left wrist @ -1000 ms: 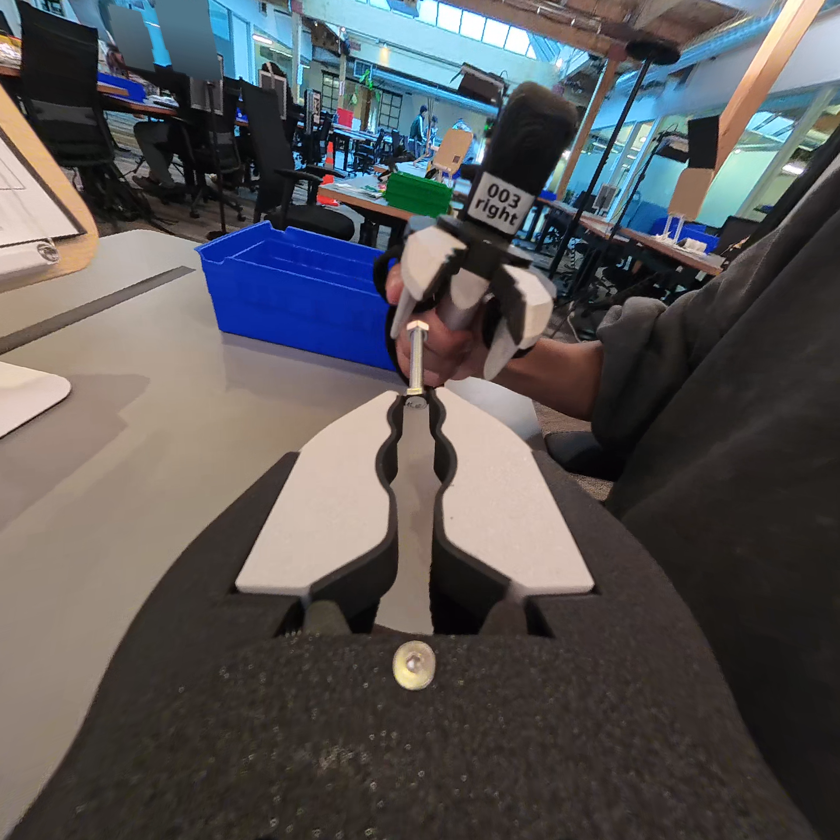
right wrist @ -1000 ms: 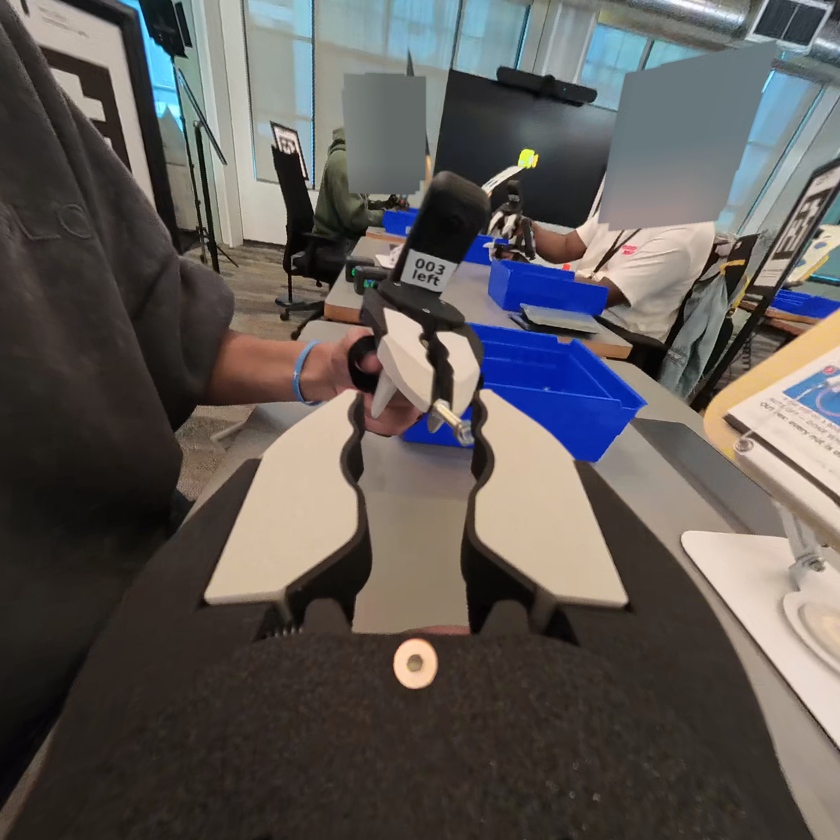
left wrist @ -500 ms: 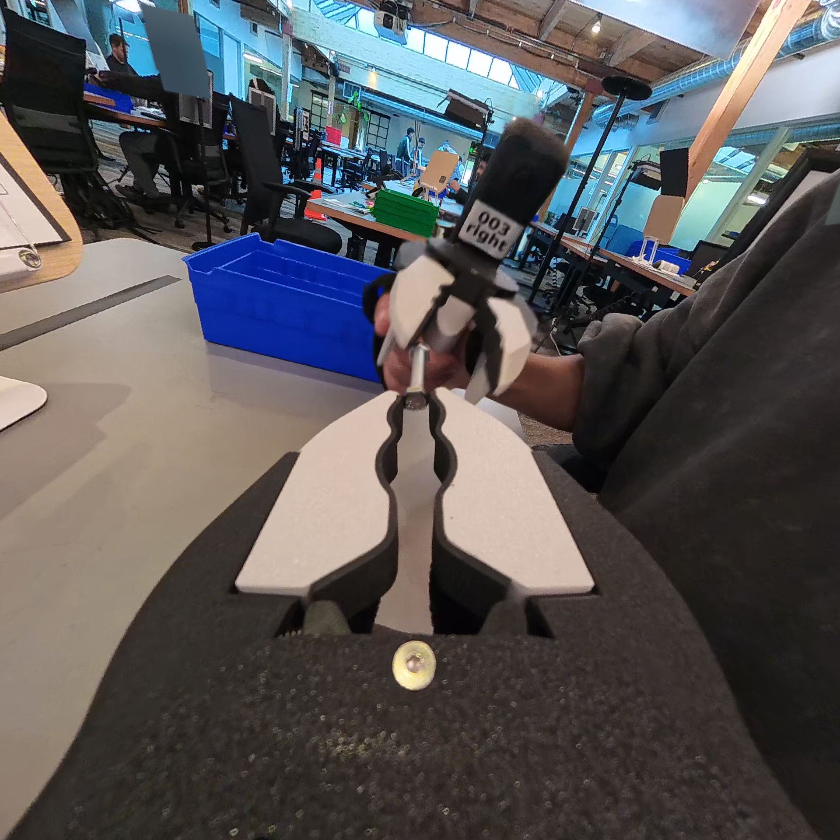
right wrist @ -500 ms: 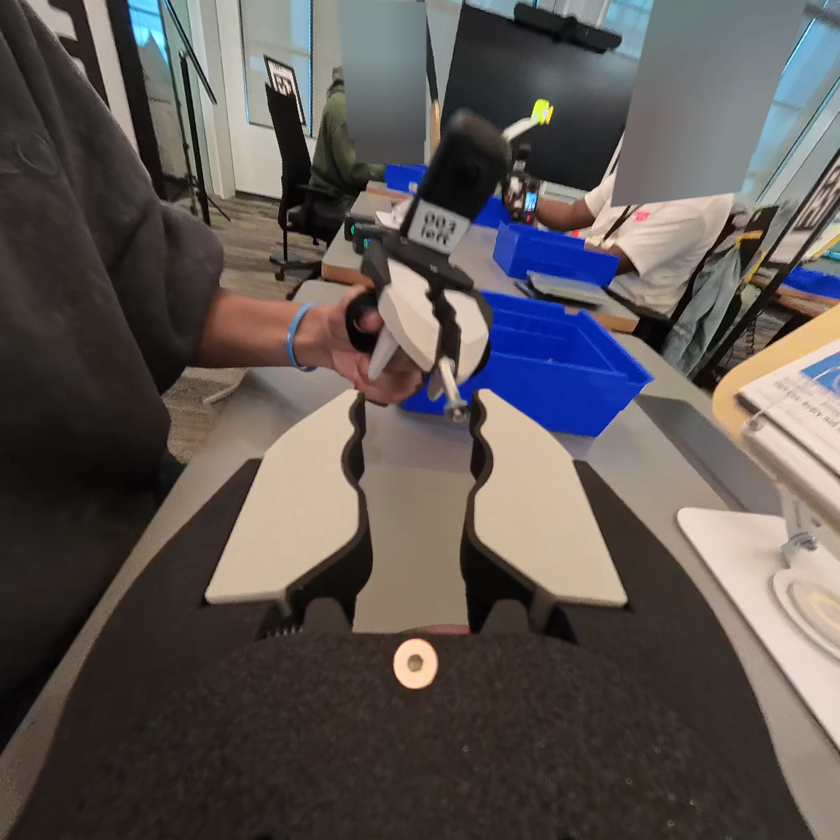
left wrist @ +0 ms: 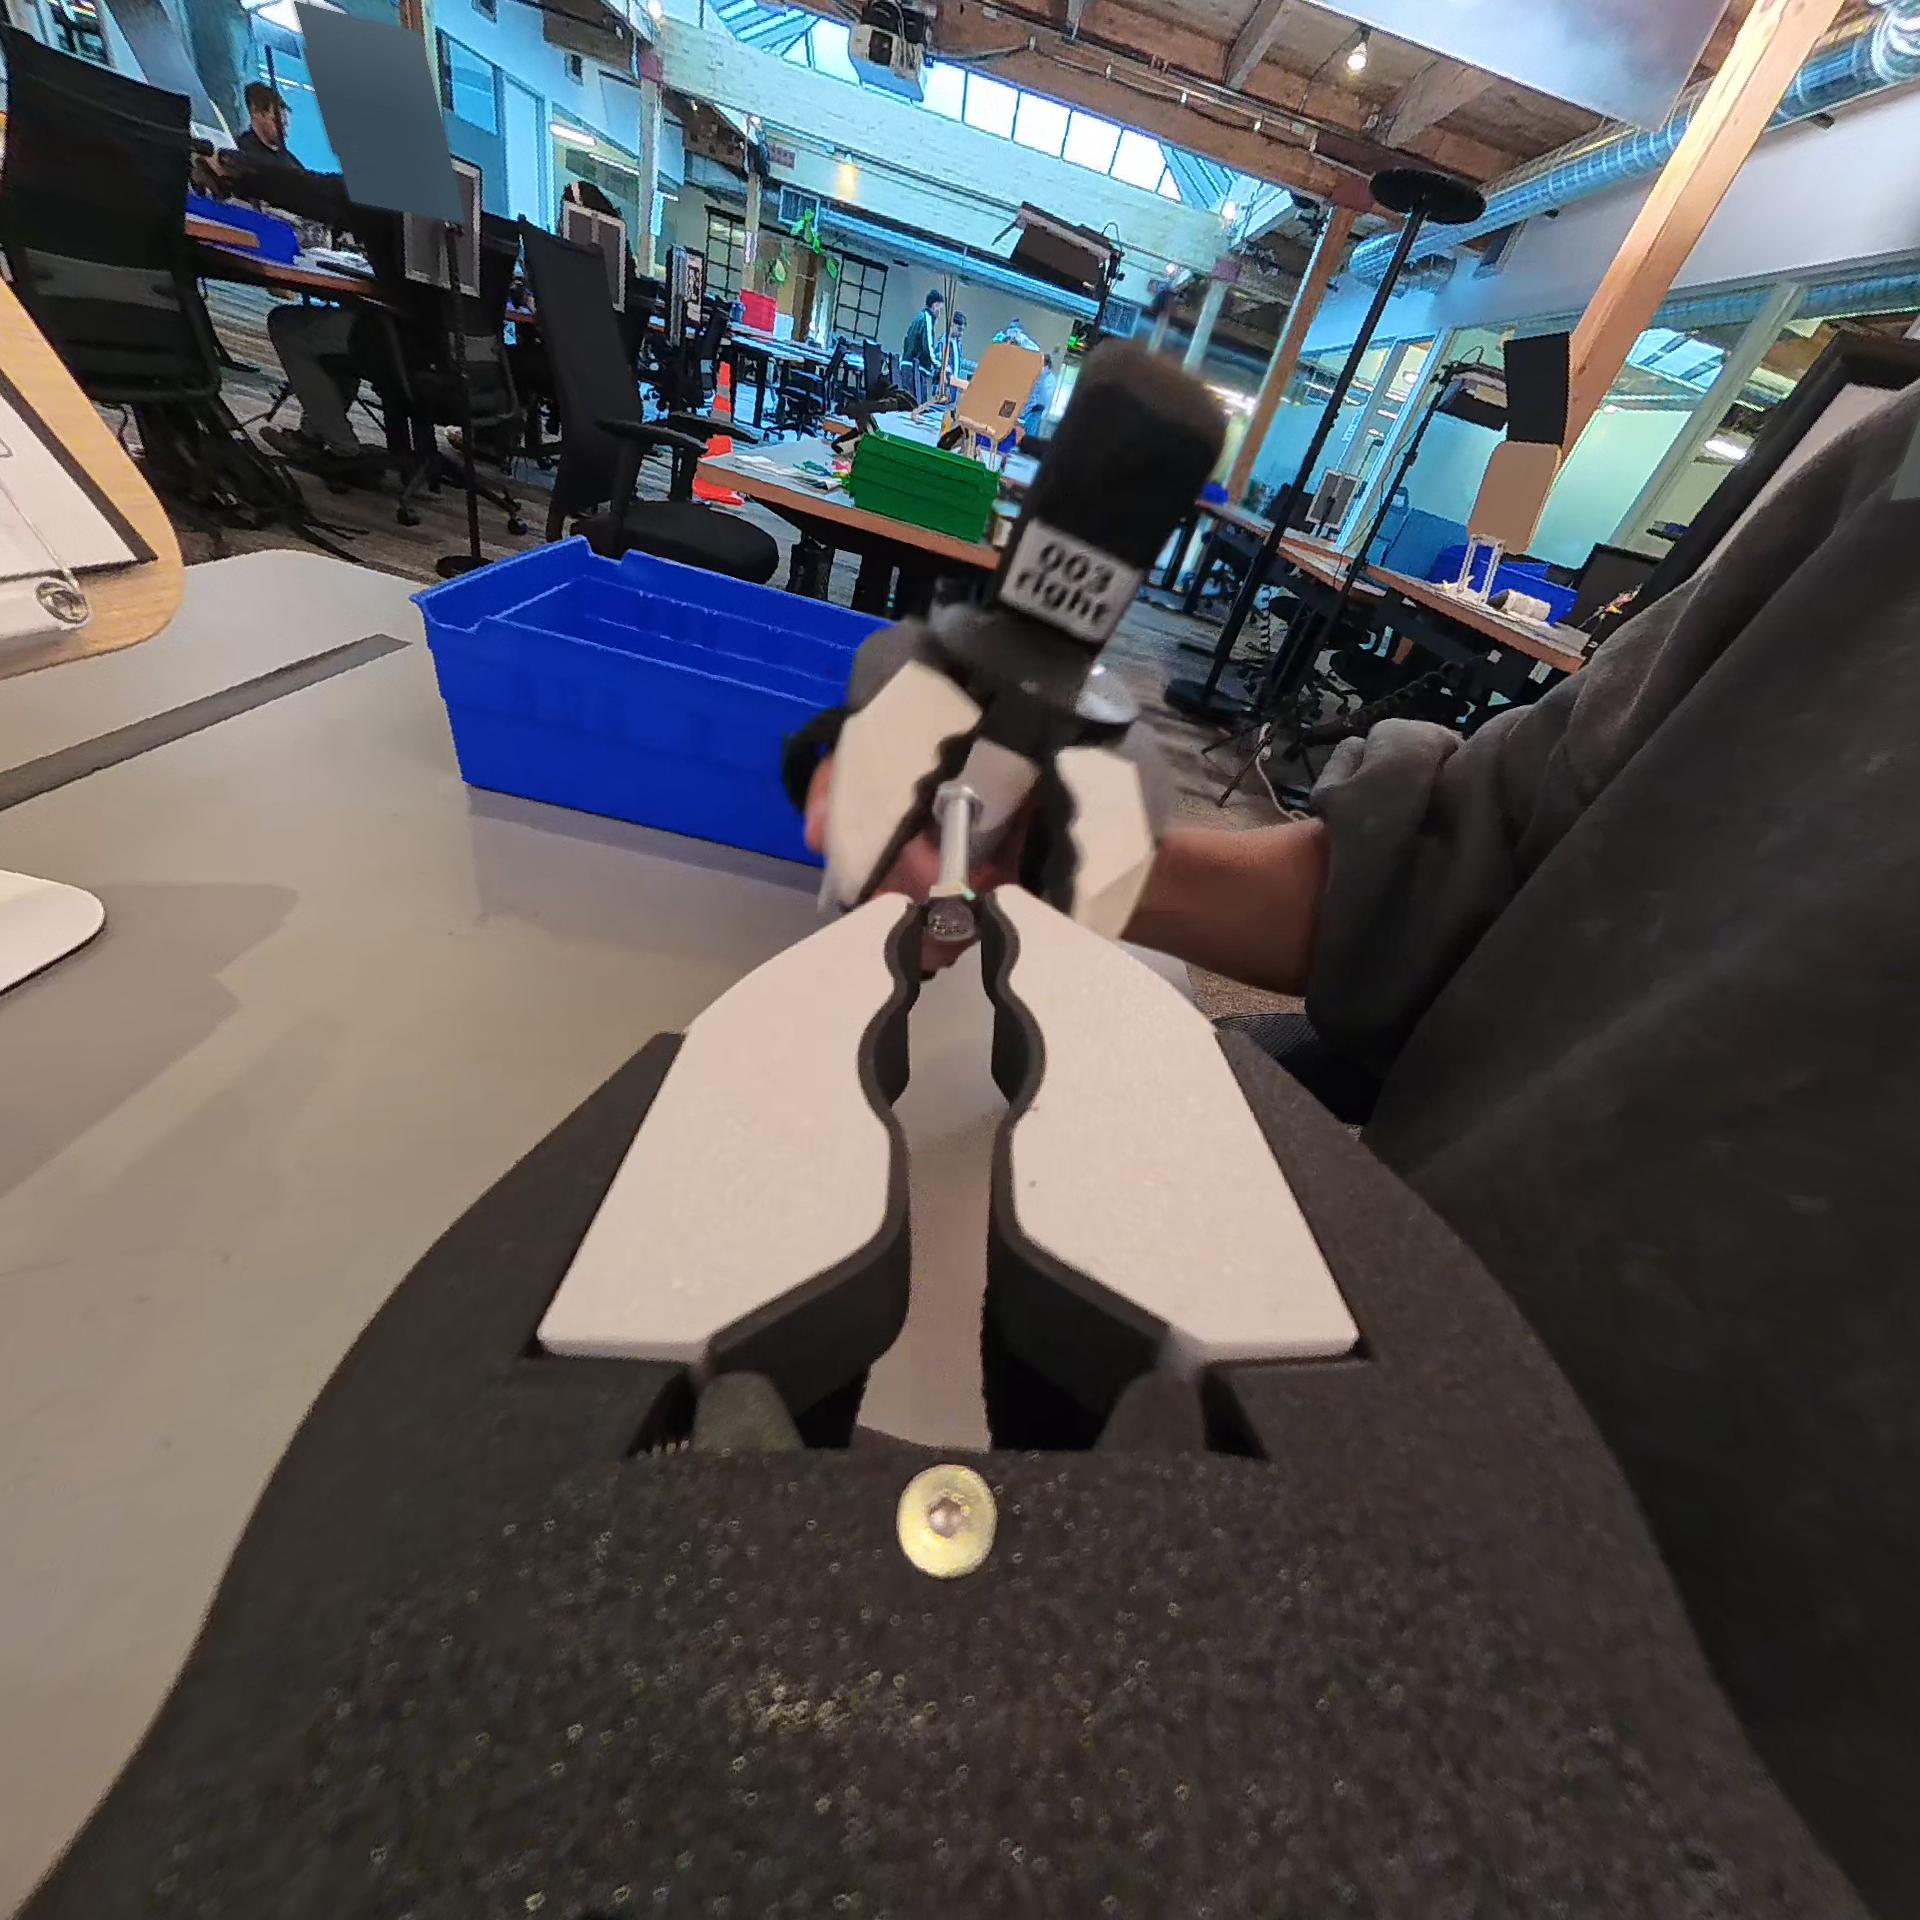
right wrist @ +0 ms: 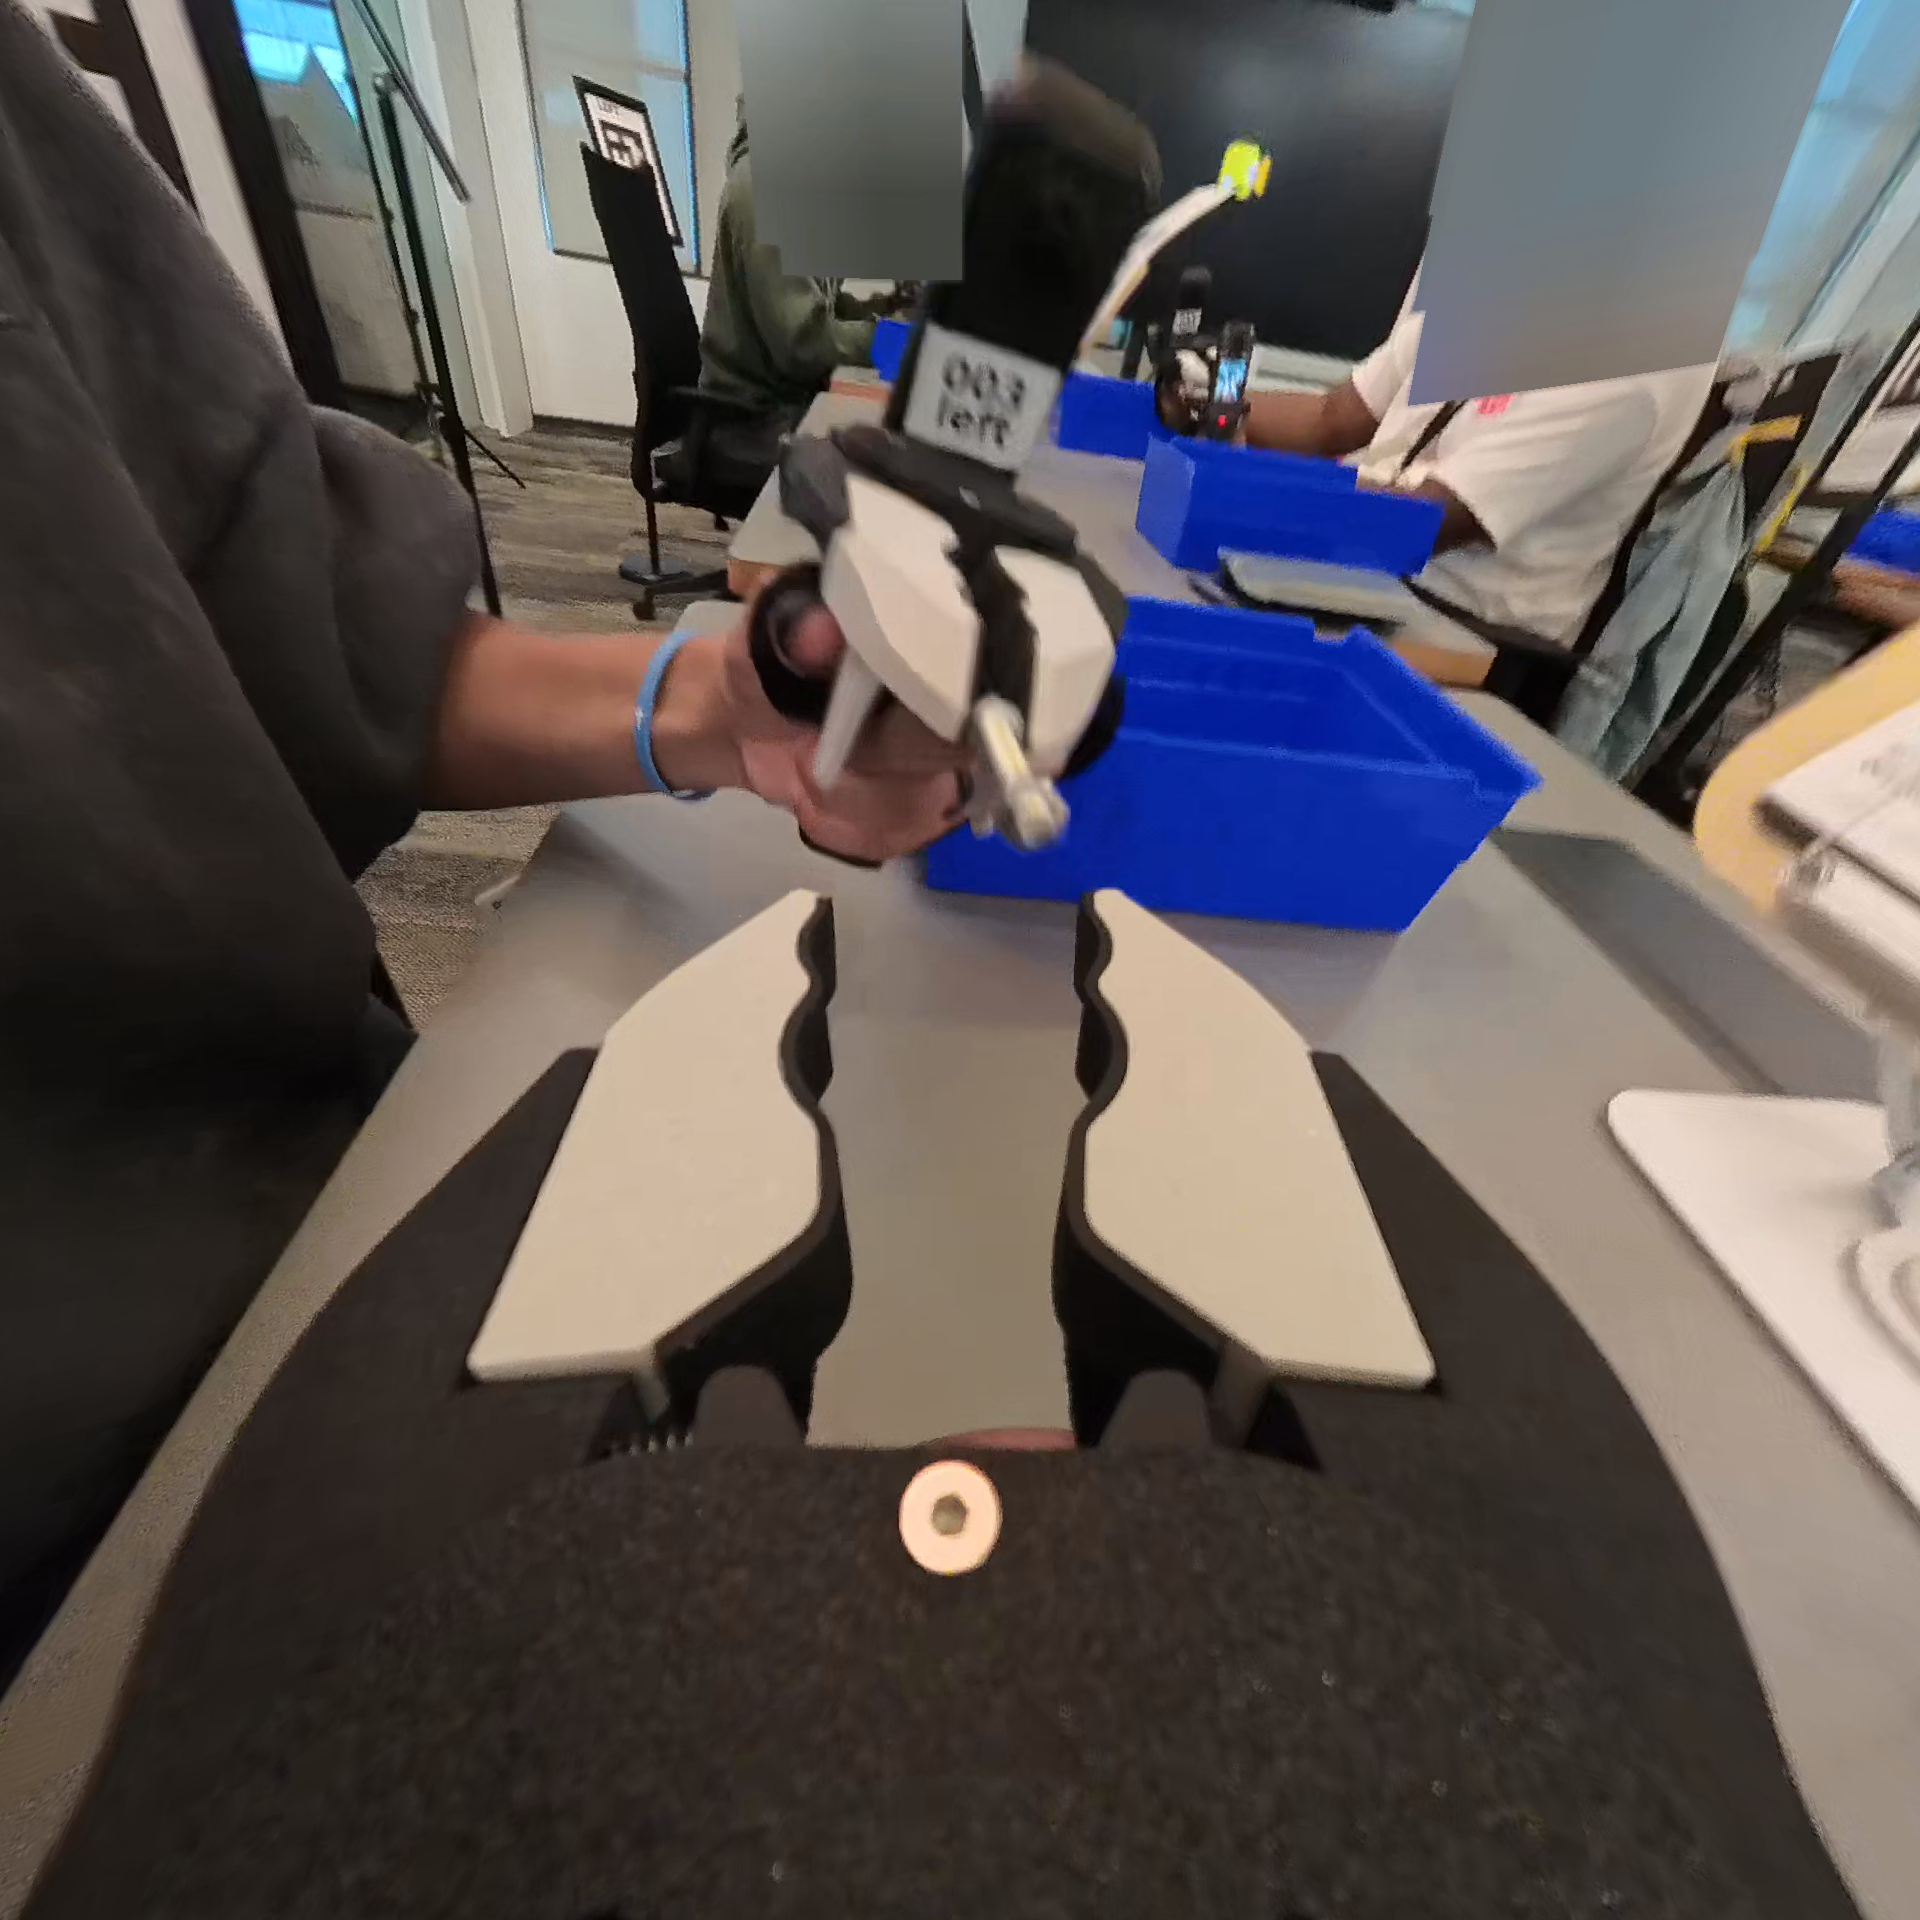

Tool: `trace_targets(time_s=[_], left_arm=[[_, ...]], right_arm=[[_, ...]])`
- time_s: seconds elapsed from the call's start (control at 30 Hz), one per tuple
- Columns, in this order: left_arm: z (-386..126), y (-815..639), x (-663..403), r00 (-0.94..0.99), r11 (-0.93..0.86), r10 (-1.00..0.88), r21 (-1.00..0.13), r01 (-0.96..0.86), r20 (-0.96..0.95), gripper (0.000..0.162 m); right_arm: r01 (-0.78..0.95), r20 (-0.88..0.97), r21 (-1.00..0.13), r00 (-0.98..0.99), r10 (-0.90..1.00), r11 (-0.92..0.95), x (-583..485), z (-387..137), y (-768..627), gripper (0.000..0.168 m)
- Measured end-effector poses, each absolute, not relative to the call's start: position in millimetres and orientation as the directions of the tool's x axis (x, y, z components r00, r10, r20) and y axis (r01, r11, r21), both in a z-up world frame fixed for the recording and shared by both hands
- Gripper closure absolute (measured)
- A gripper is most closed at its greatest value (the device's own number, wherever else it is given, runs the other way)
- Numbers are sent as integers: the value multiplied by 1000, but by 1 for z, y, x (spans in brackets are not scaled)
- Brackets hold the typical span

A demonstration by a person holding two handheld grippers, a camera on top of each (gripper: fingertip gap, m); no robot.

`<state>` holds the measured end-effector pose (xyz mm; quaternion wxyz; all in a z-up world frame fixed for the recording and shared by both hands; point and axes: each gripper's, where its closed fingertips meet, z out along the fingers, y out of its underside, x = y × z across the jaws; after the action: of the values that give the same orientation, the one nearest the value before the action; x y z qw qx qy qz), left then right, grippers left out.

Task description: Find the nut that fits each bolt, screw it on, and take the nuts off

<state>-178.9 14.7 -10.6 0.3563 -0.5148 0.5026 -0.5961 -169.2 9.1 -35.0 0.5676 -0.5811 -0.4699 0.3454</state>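
My left gripper [left wrist: 948,916] is shut on the head end of a silver bolt [left wrist: 954,847], held in the air above the grey table [left wrist: 260,1143]. The shaft points away, toward the right gripper's white fingers [left wrist: 894,769], which stand spread on either side of it. In the right wrist view my right gripper [right wrist: 951,914] is open and empty, just below and short of the bolt [right wrist: 1013,774]. The bolt sticks out of the left gripper [right wrist: 977,712]. Its free end looks wider, maybe a nut; blur hides the detail.
A blue bin [left wrist: 623,707] stands on the table behind the grippers; it also shows in the right wrist view [right wrist: 1299,790]. A white stand base [right wrist: 1766,1195] and a wooden board with a sheet [right wrist: 1829,800] are at the right. People sit at desks beyond. Only a small space, under 4 cm, lies between the two pairs of fingers.
The right gripper has drawn back and down from the bolt's free end, which its finger touched a second ago. The left gripper keeps its hold and has tilted the bolt.
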Motion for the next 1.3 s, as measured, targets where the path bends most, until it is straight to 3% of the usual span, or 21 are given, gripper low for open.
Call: trace_targets(time_s=[0.13, 0.3, 0.5, 0.73, 0.9, 1.0, 1.1, 1.2, 1.3], left_arm=[[-10, 15, -180, -211, -236, -945, -967, -94, 251, 152], [-12, 15, -180, -210, -233, -945, -967, -100, 249, 152], [-7, 15, -182, -210, -226, -948, -970, -93, 241, 152], [-9, 16, -181, -205, -226, -949, -969, -95, 241, 152], [-4, 10, -181, -217, -212, -949, -973, -93, 227, 152], [-1, 8, -182, -213, -193, -954, -977, -94, 209, 152], [1, 12, -184, -213, -214, -951, -974, -78, 226, 152], [-2, 16, -185, -207, -228, -949, -971, -76, 239, 152], [0, 16, -186, -213, -240, -945, -969, -63, 248, 152]], right_arm=[[101, 66, -994, 350, 934, 32, -157, -40, 18, 123], [84, 187, -982, 318, 929, 169, -171, 2, -6, 126], [137, 87, -990, 363, 928, 40, -164, -50, 21, 124], [74, 200, -980, 337, 920, 186, -174, 3, -10, 127], [134, 102, -989, 346, 933, 59, -175, -47, 13, 126], [82, 28, -997, 378, 925, -3, -164, -57, 21, 126], [29, 33, -999, 393, 919, 23, -157, -36, 12, 126], [-7, 161, -984, 390, 907, 178, -163, 10, -12, 128], [20, 238, -968, 398, 886, 251, -173, 19, -17, 127]])
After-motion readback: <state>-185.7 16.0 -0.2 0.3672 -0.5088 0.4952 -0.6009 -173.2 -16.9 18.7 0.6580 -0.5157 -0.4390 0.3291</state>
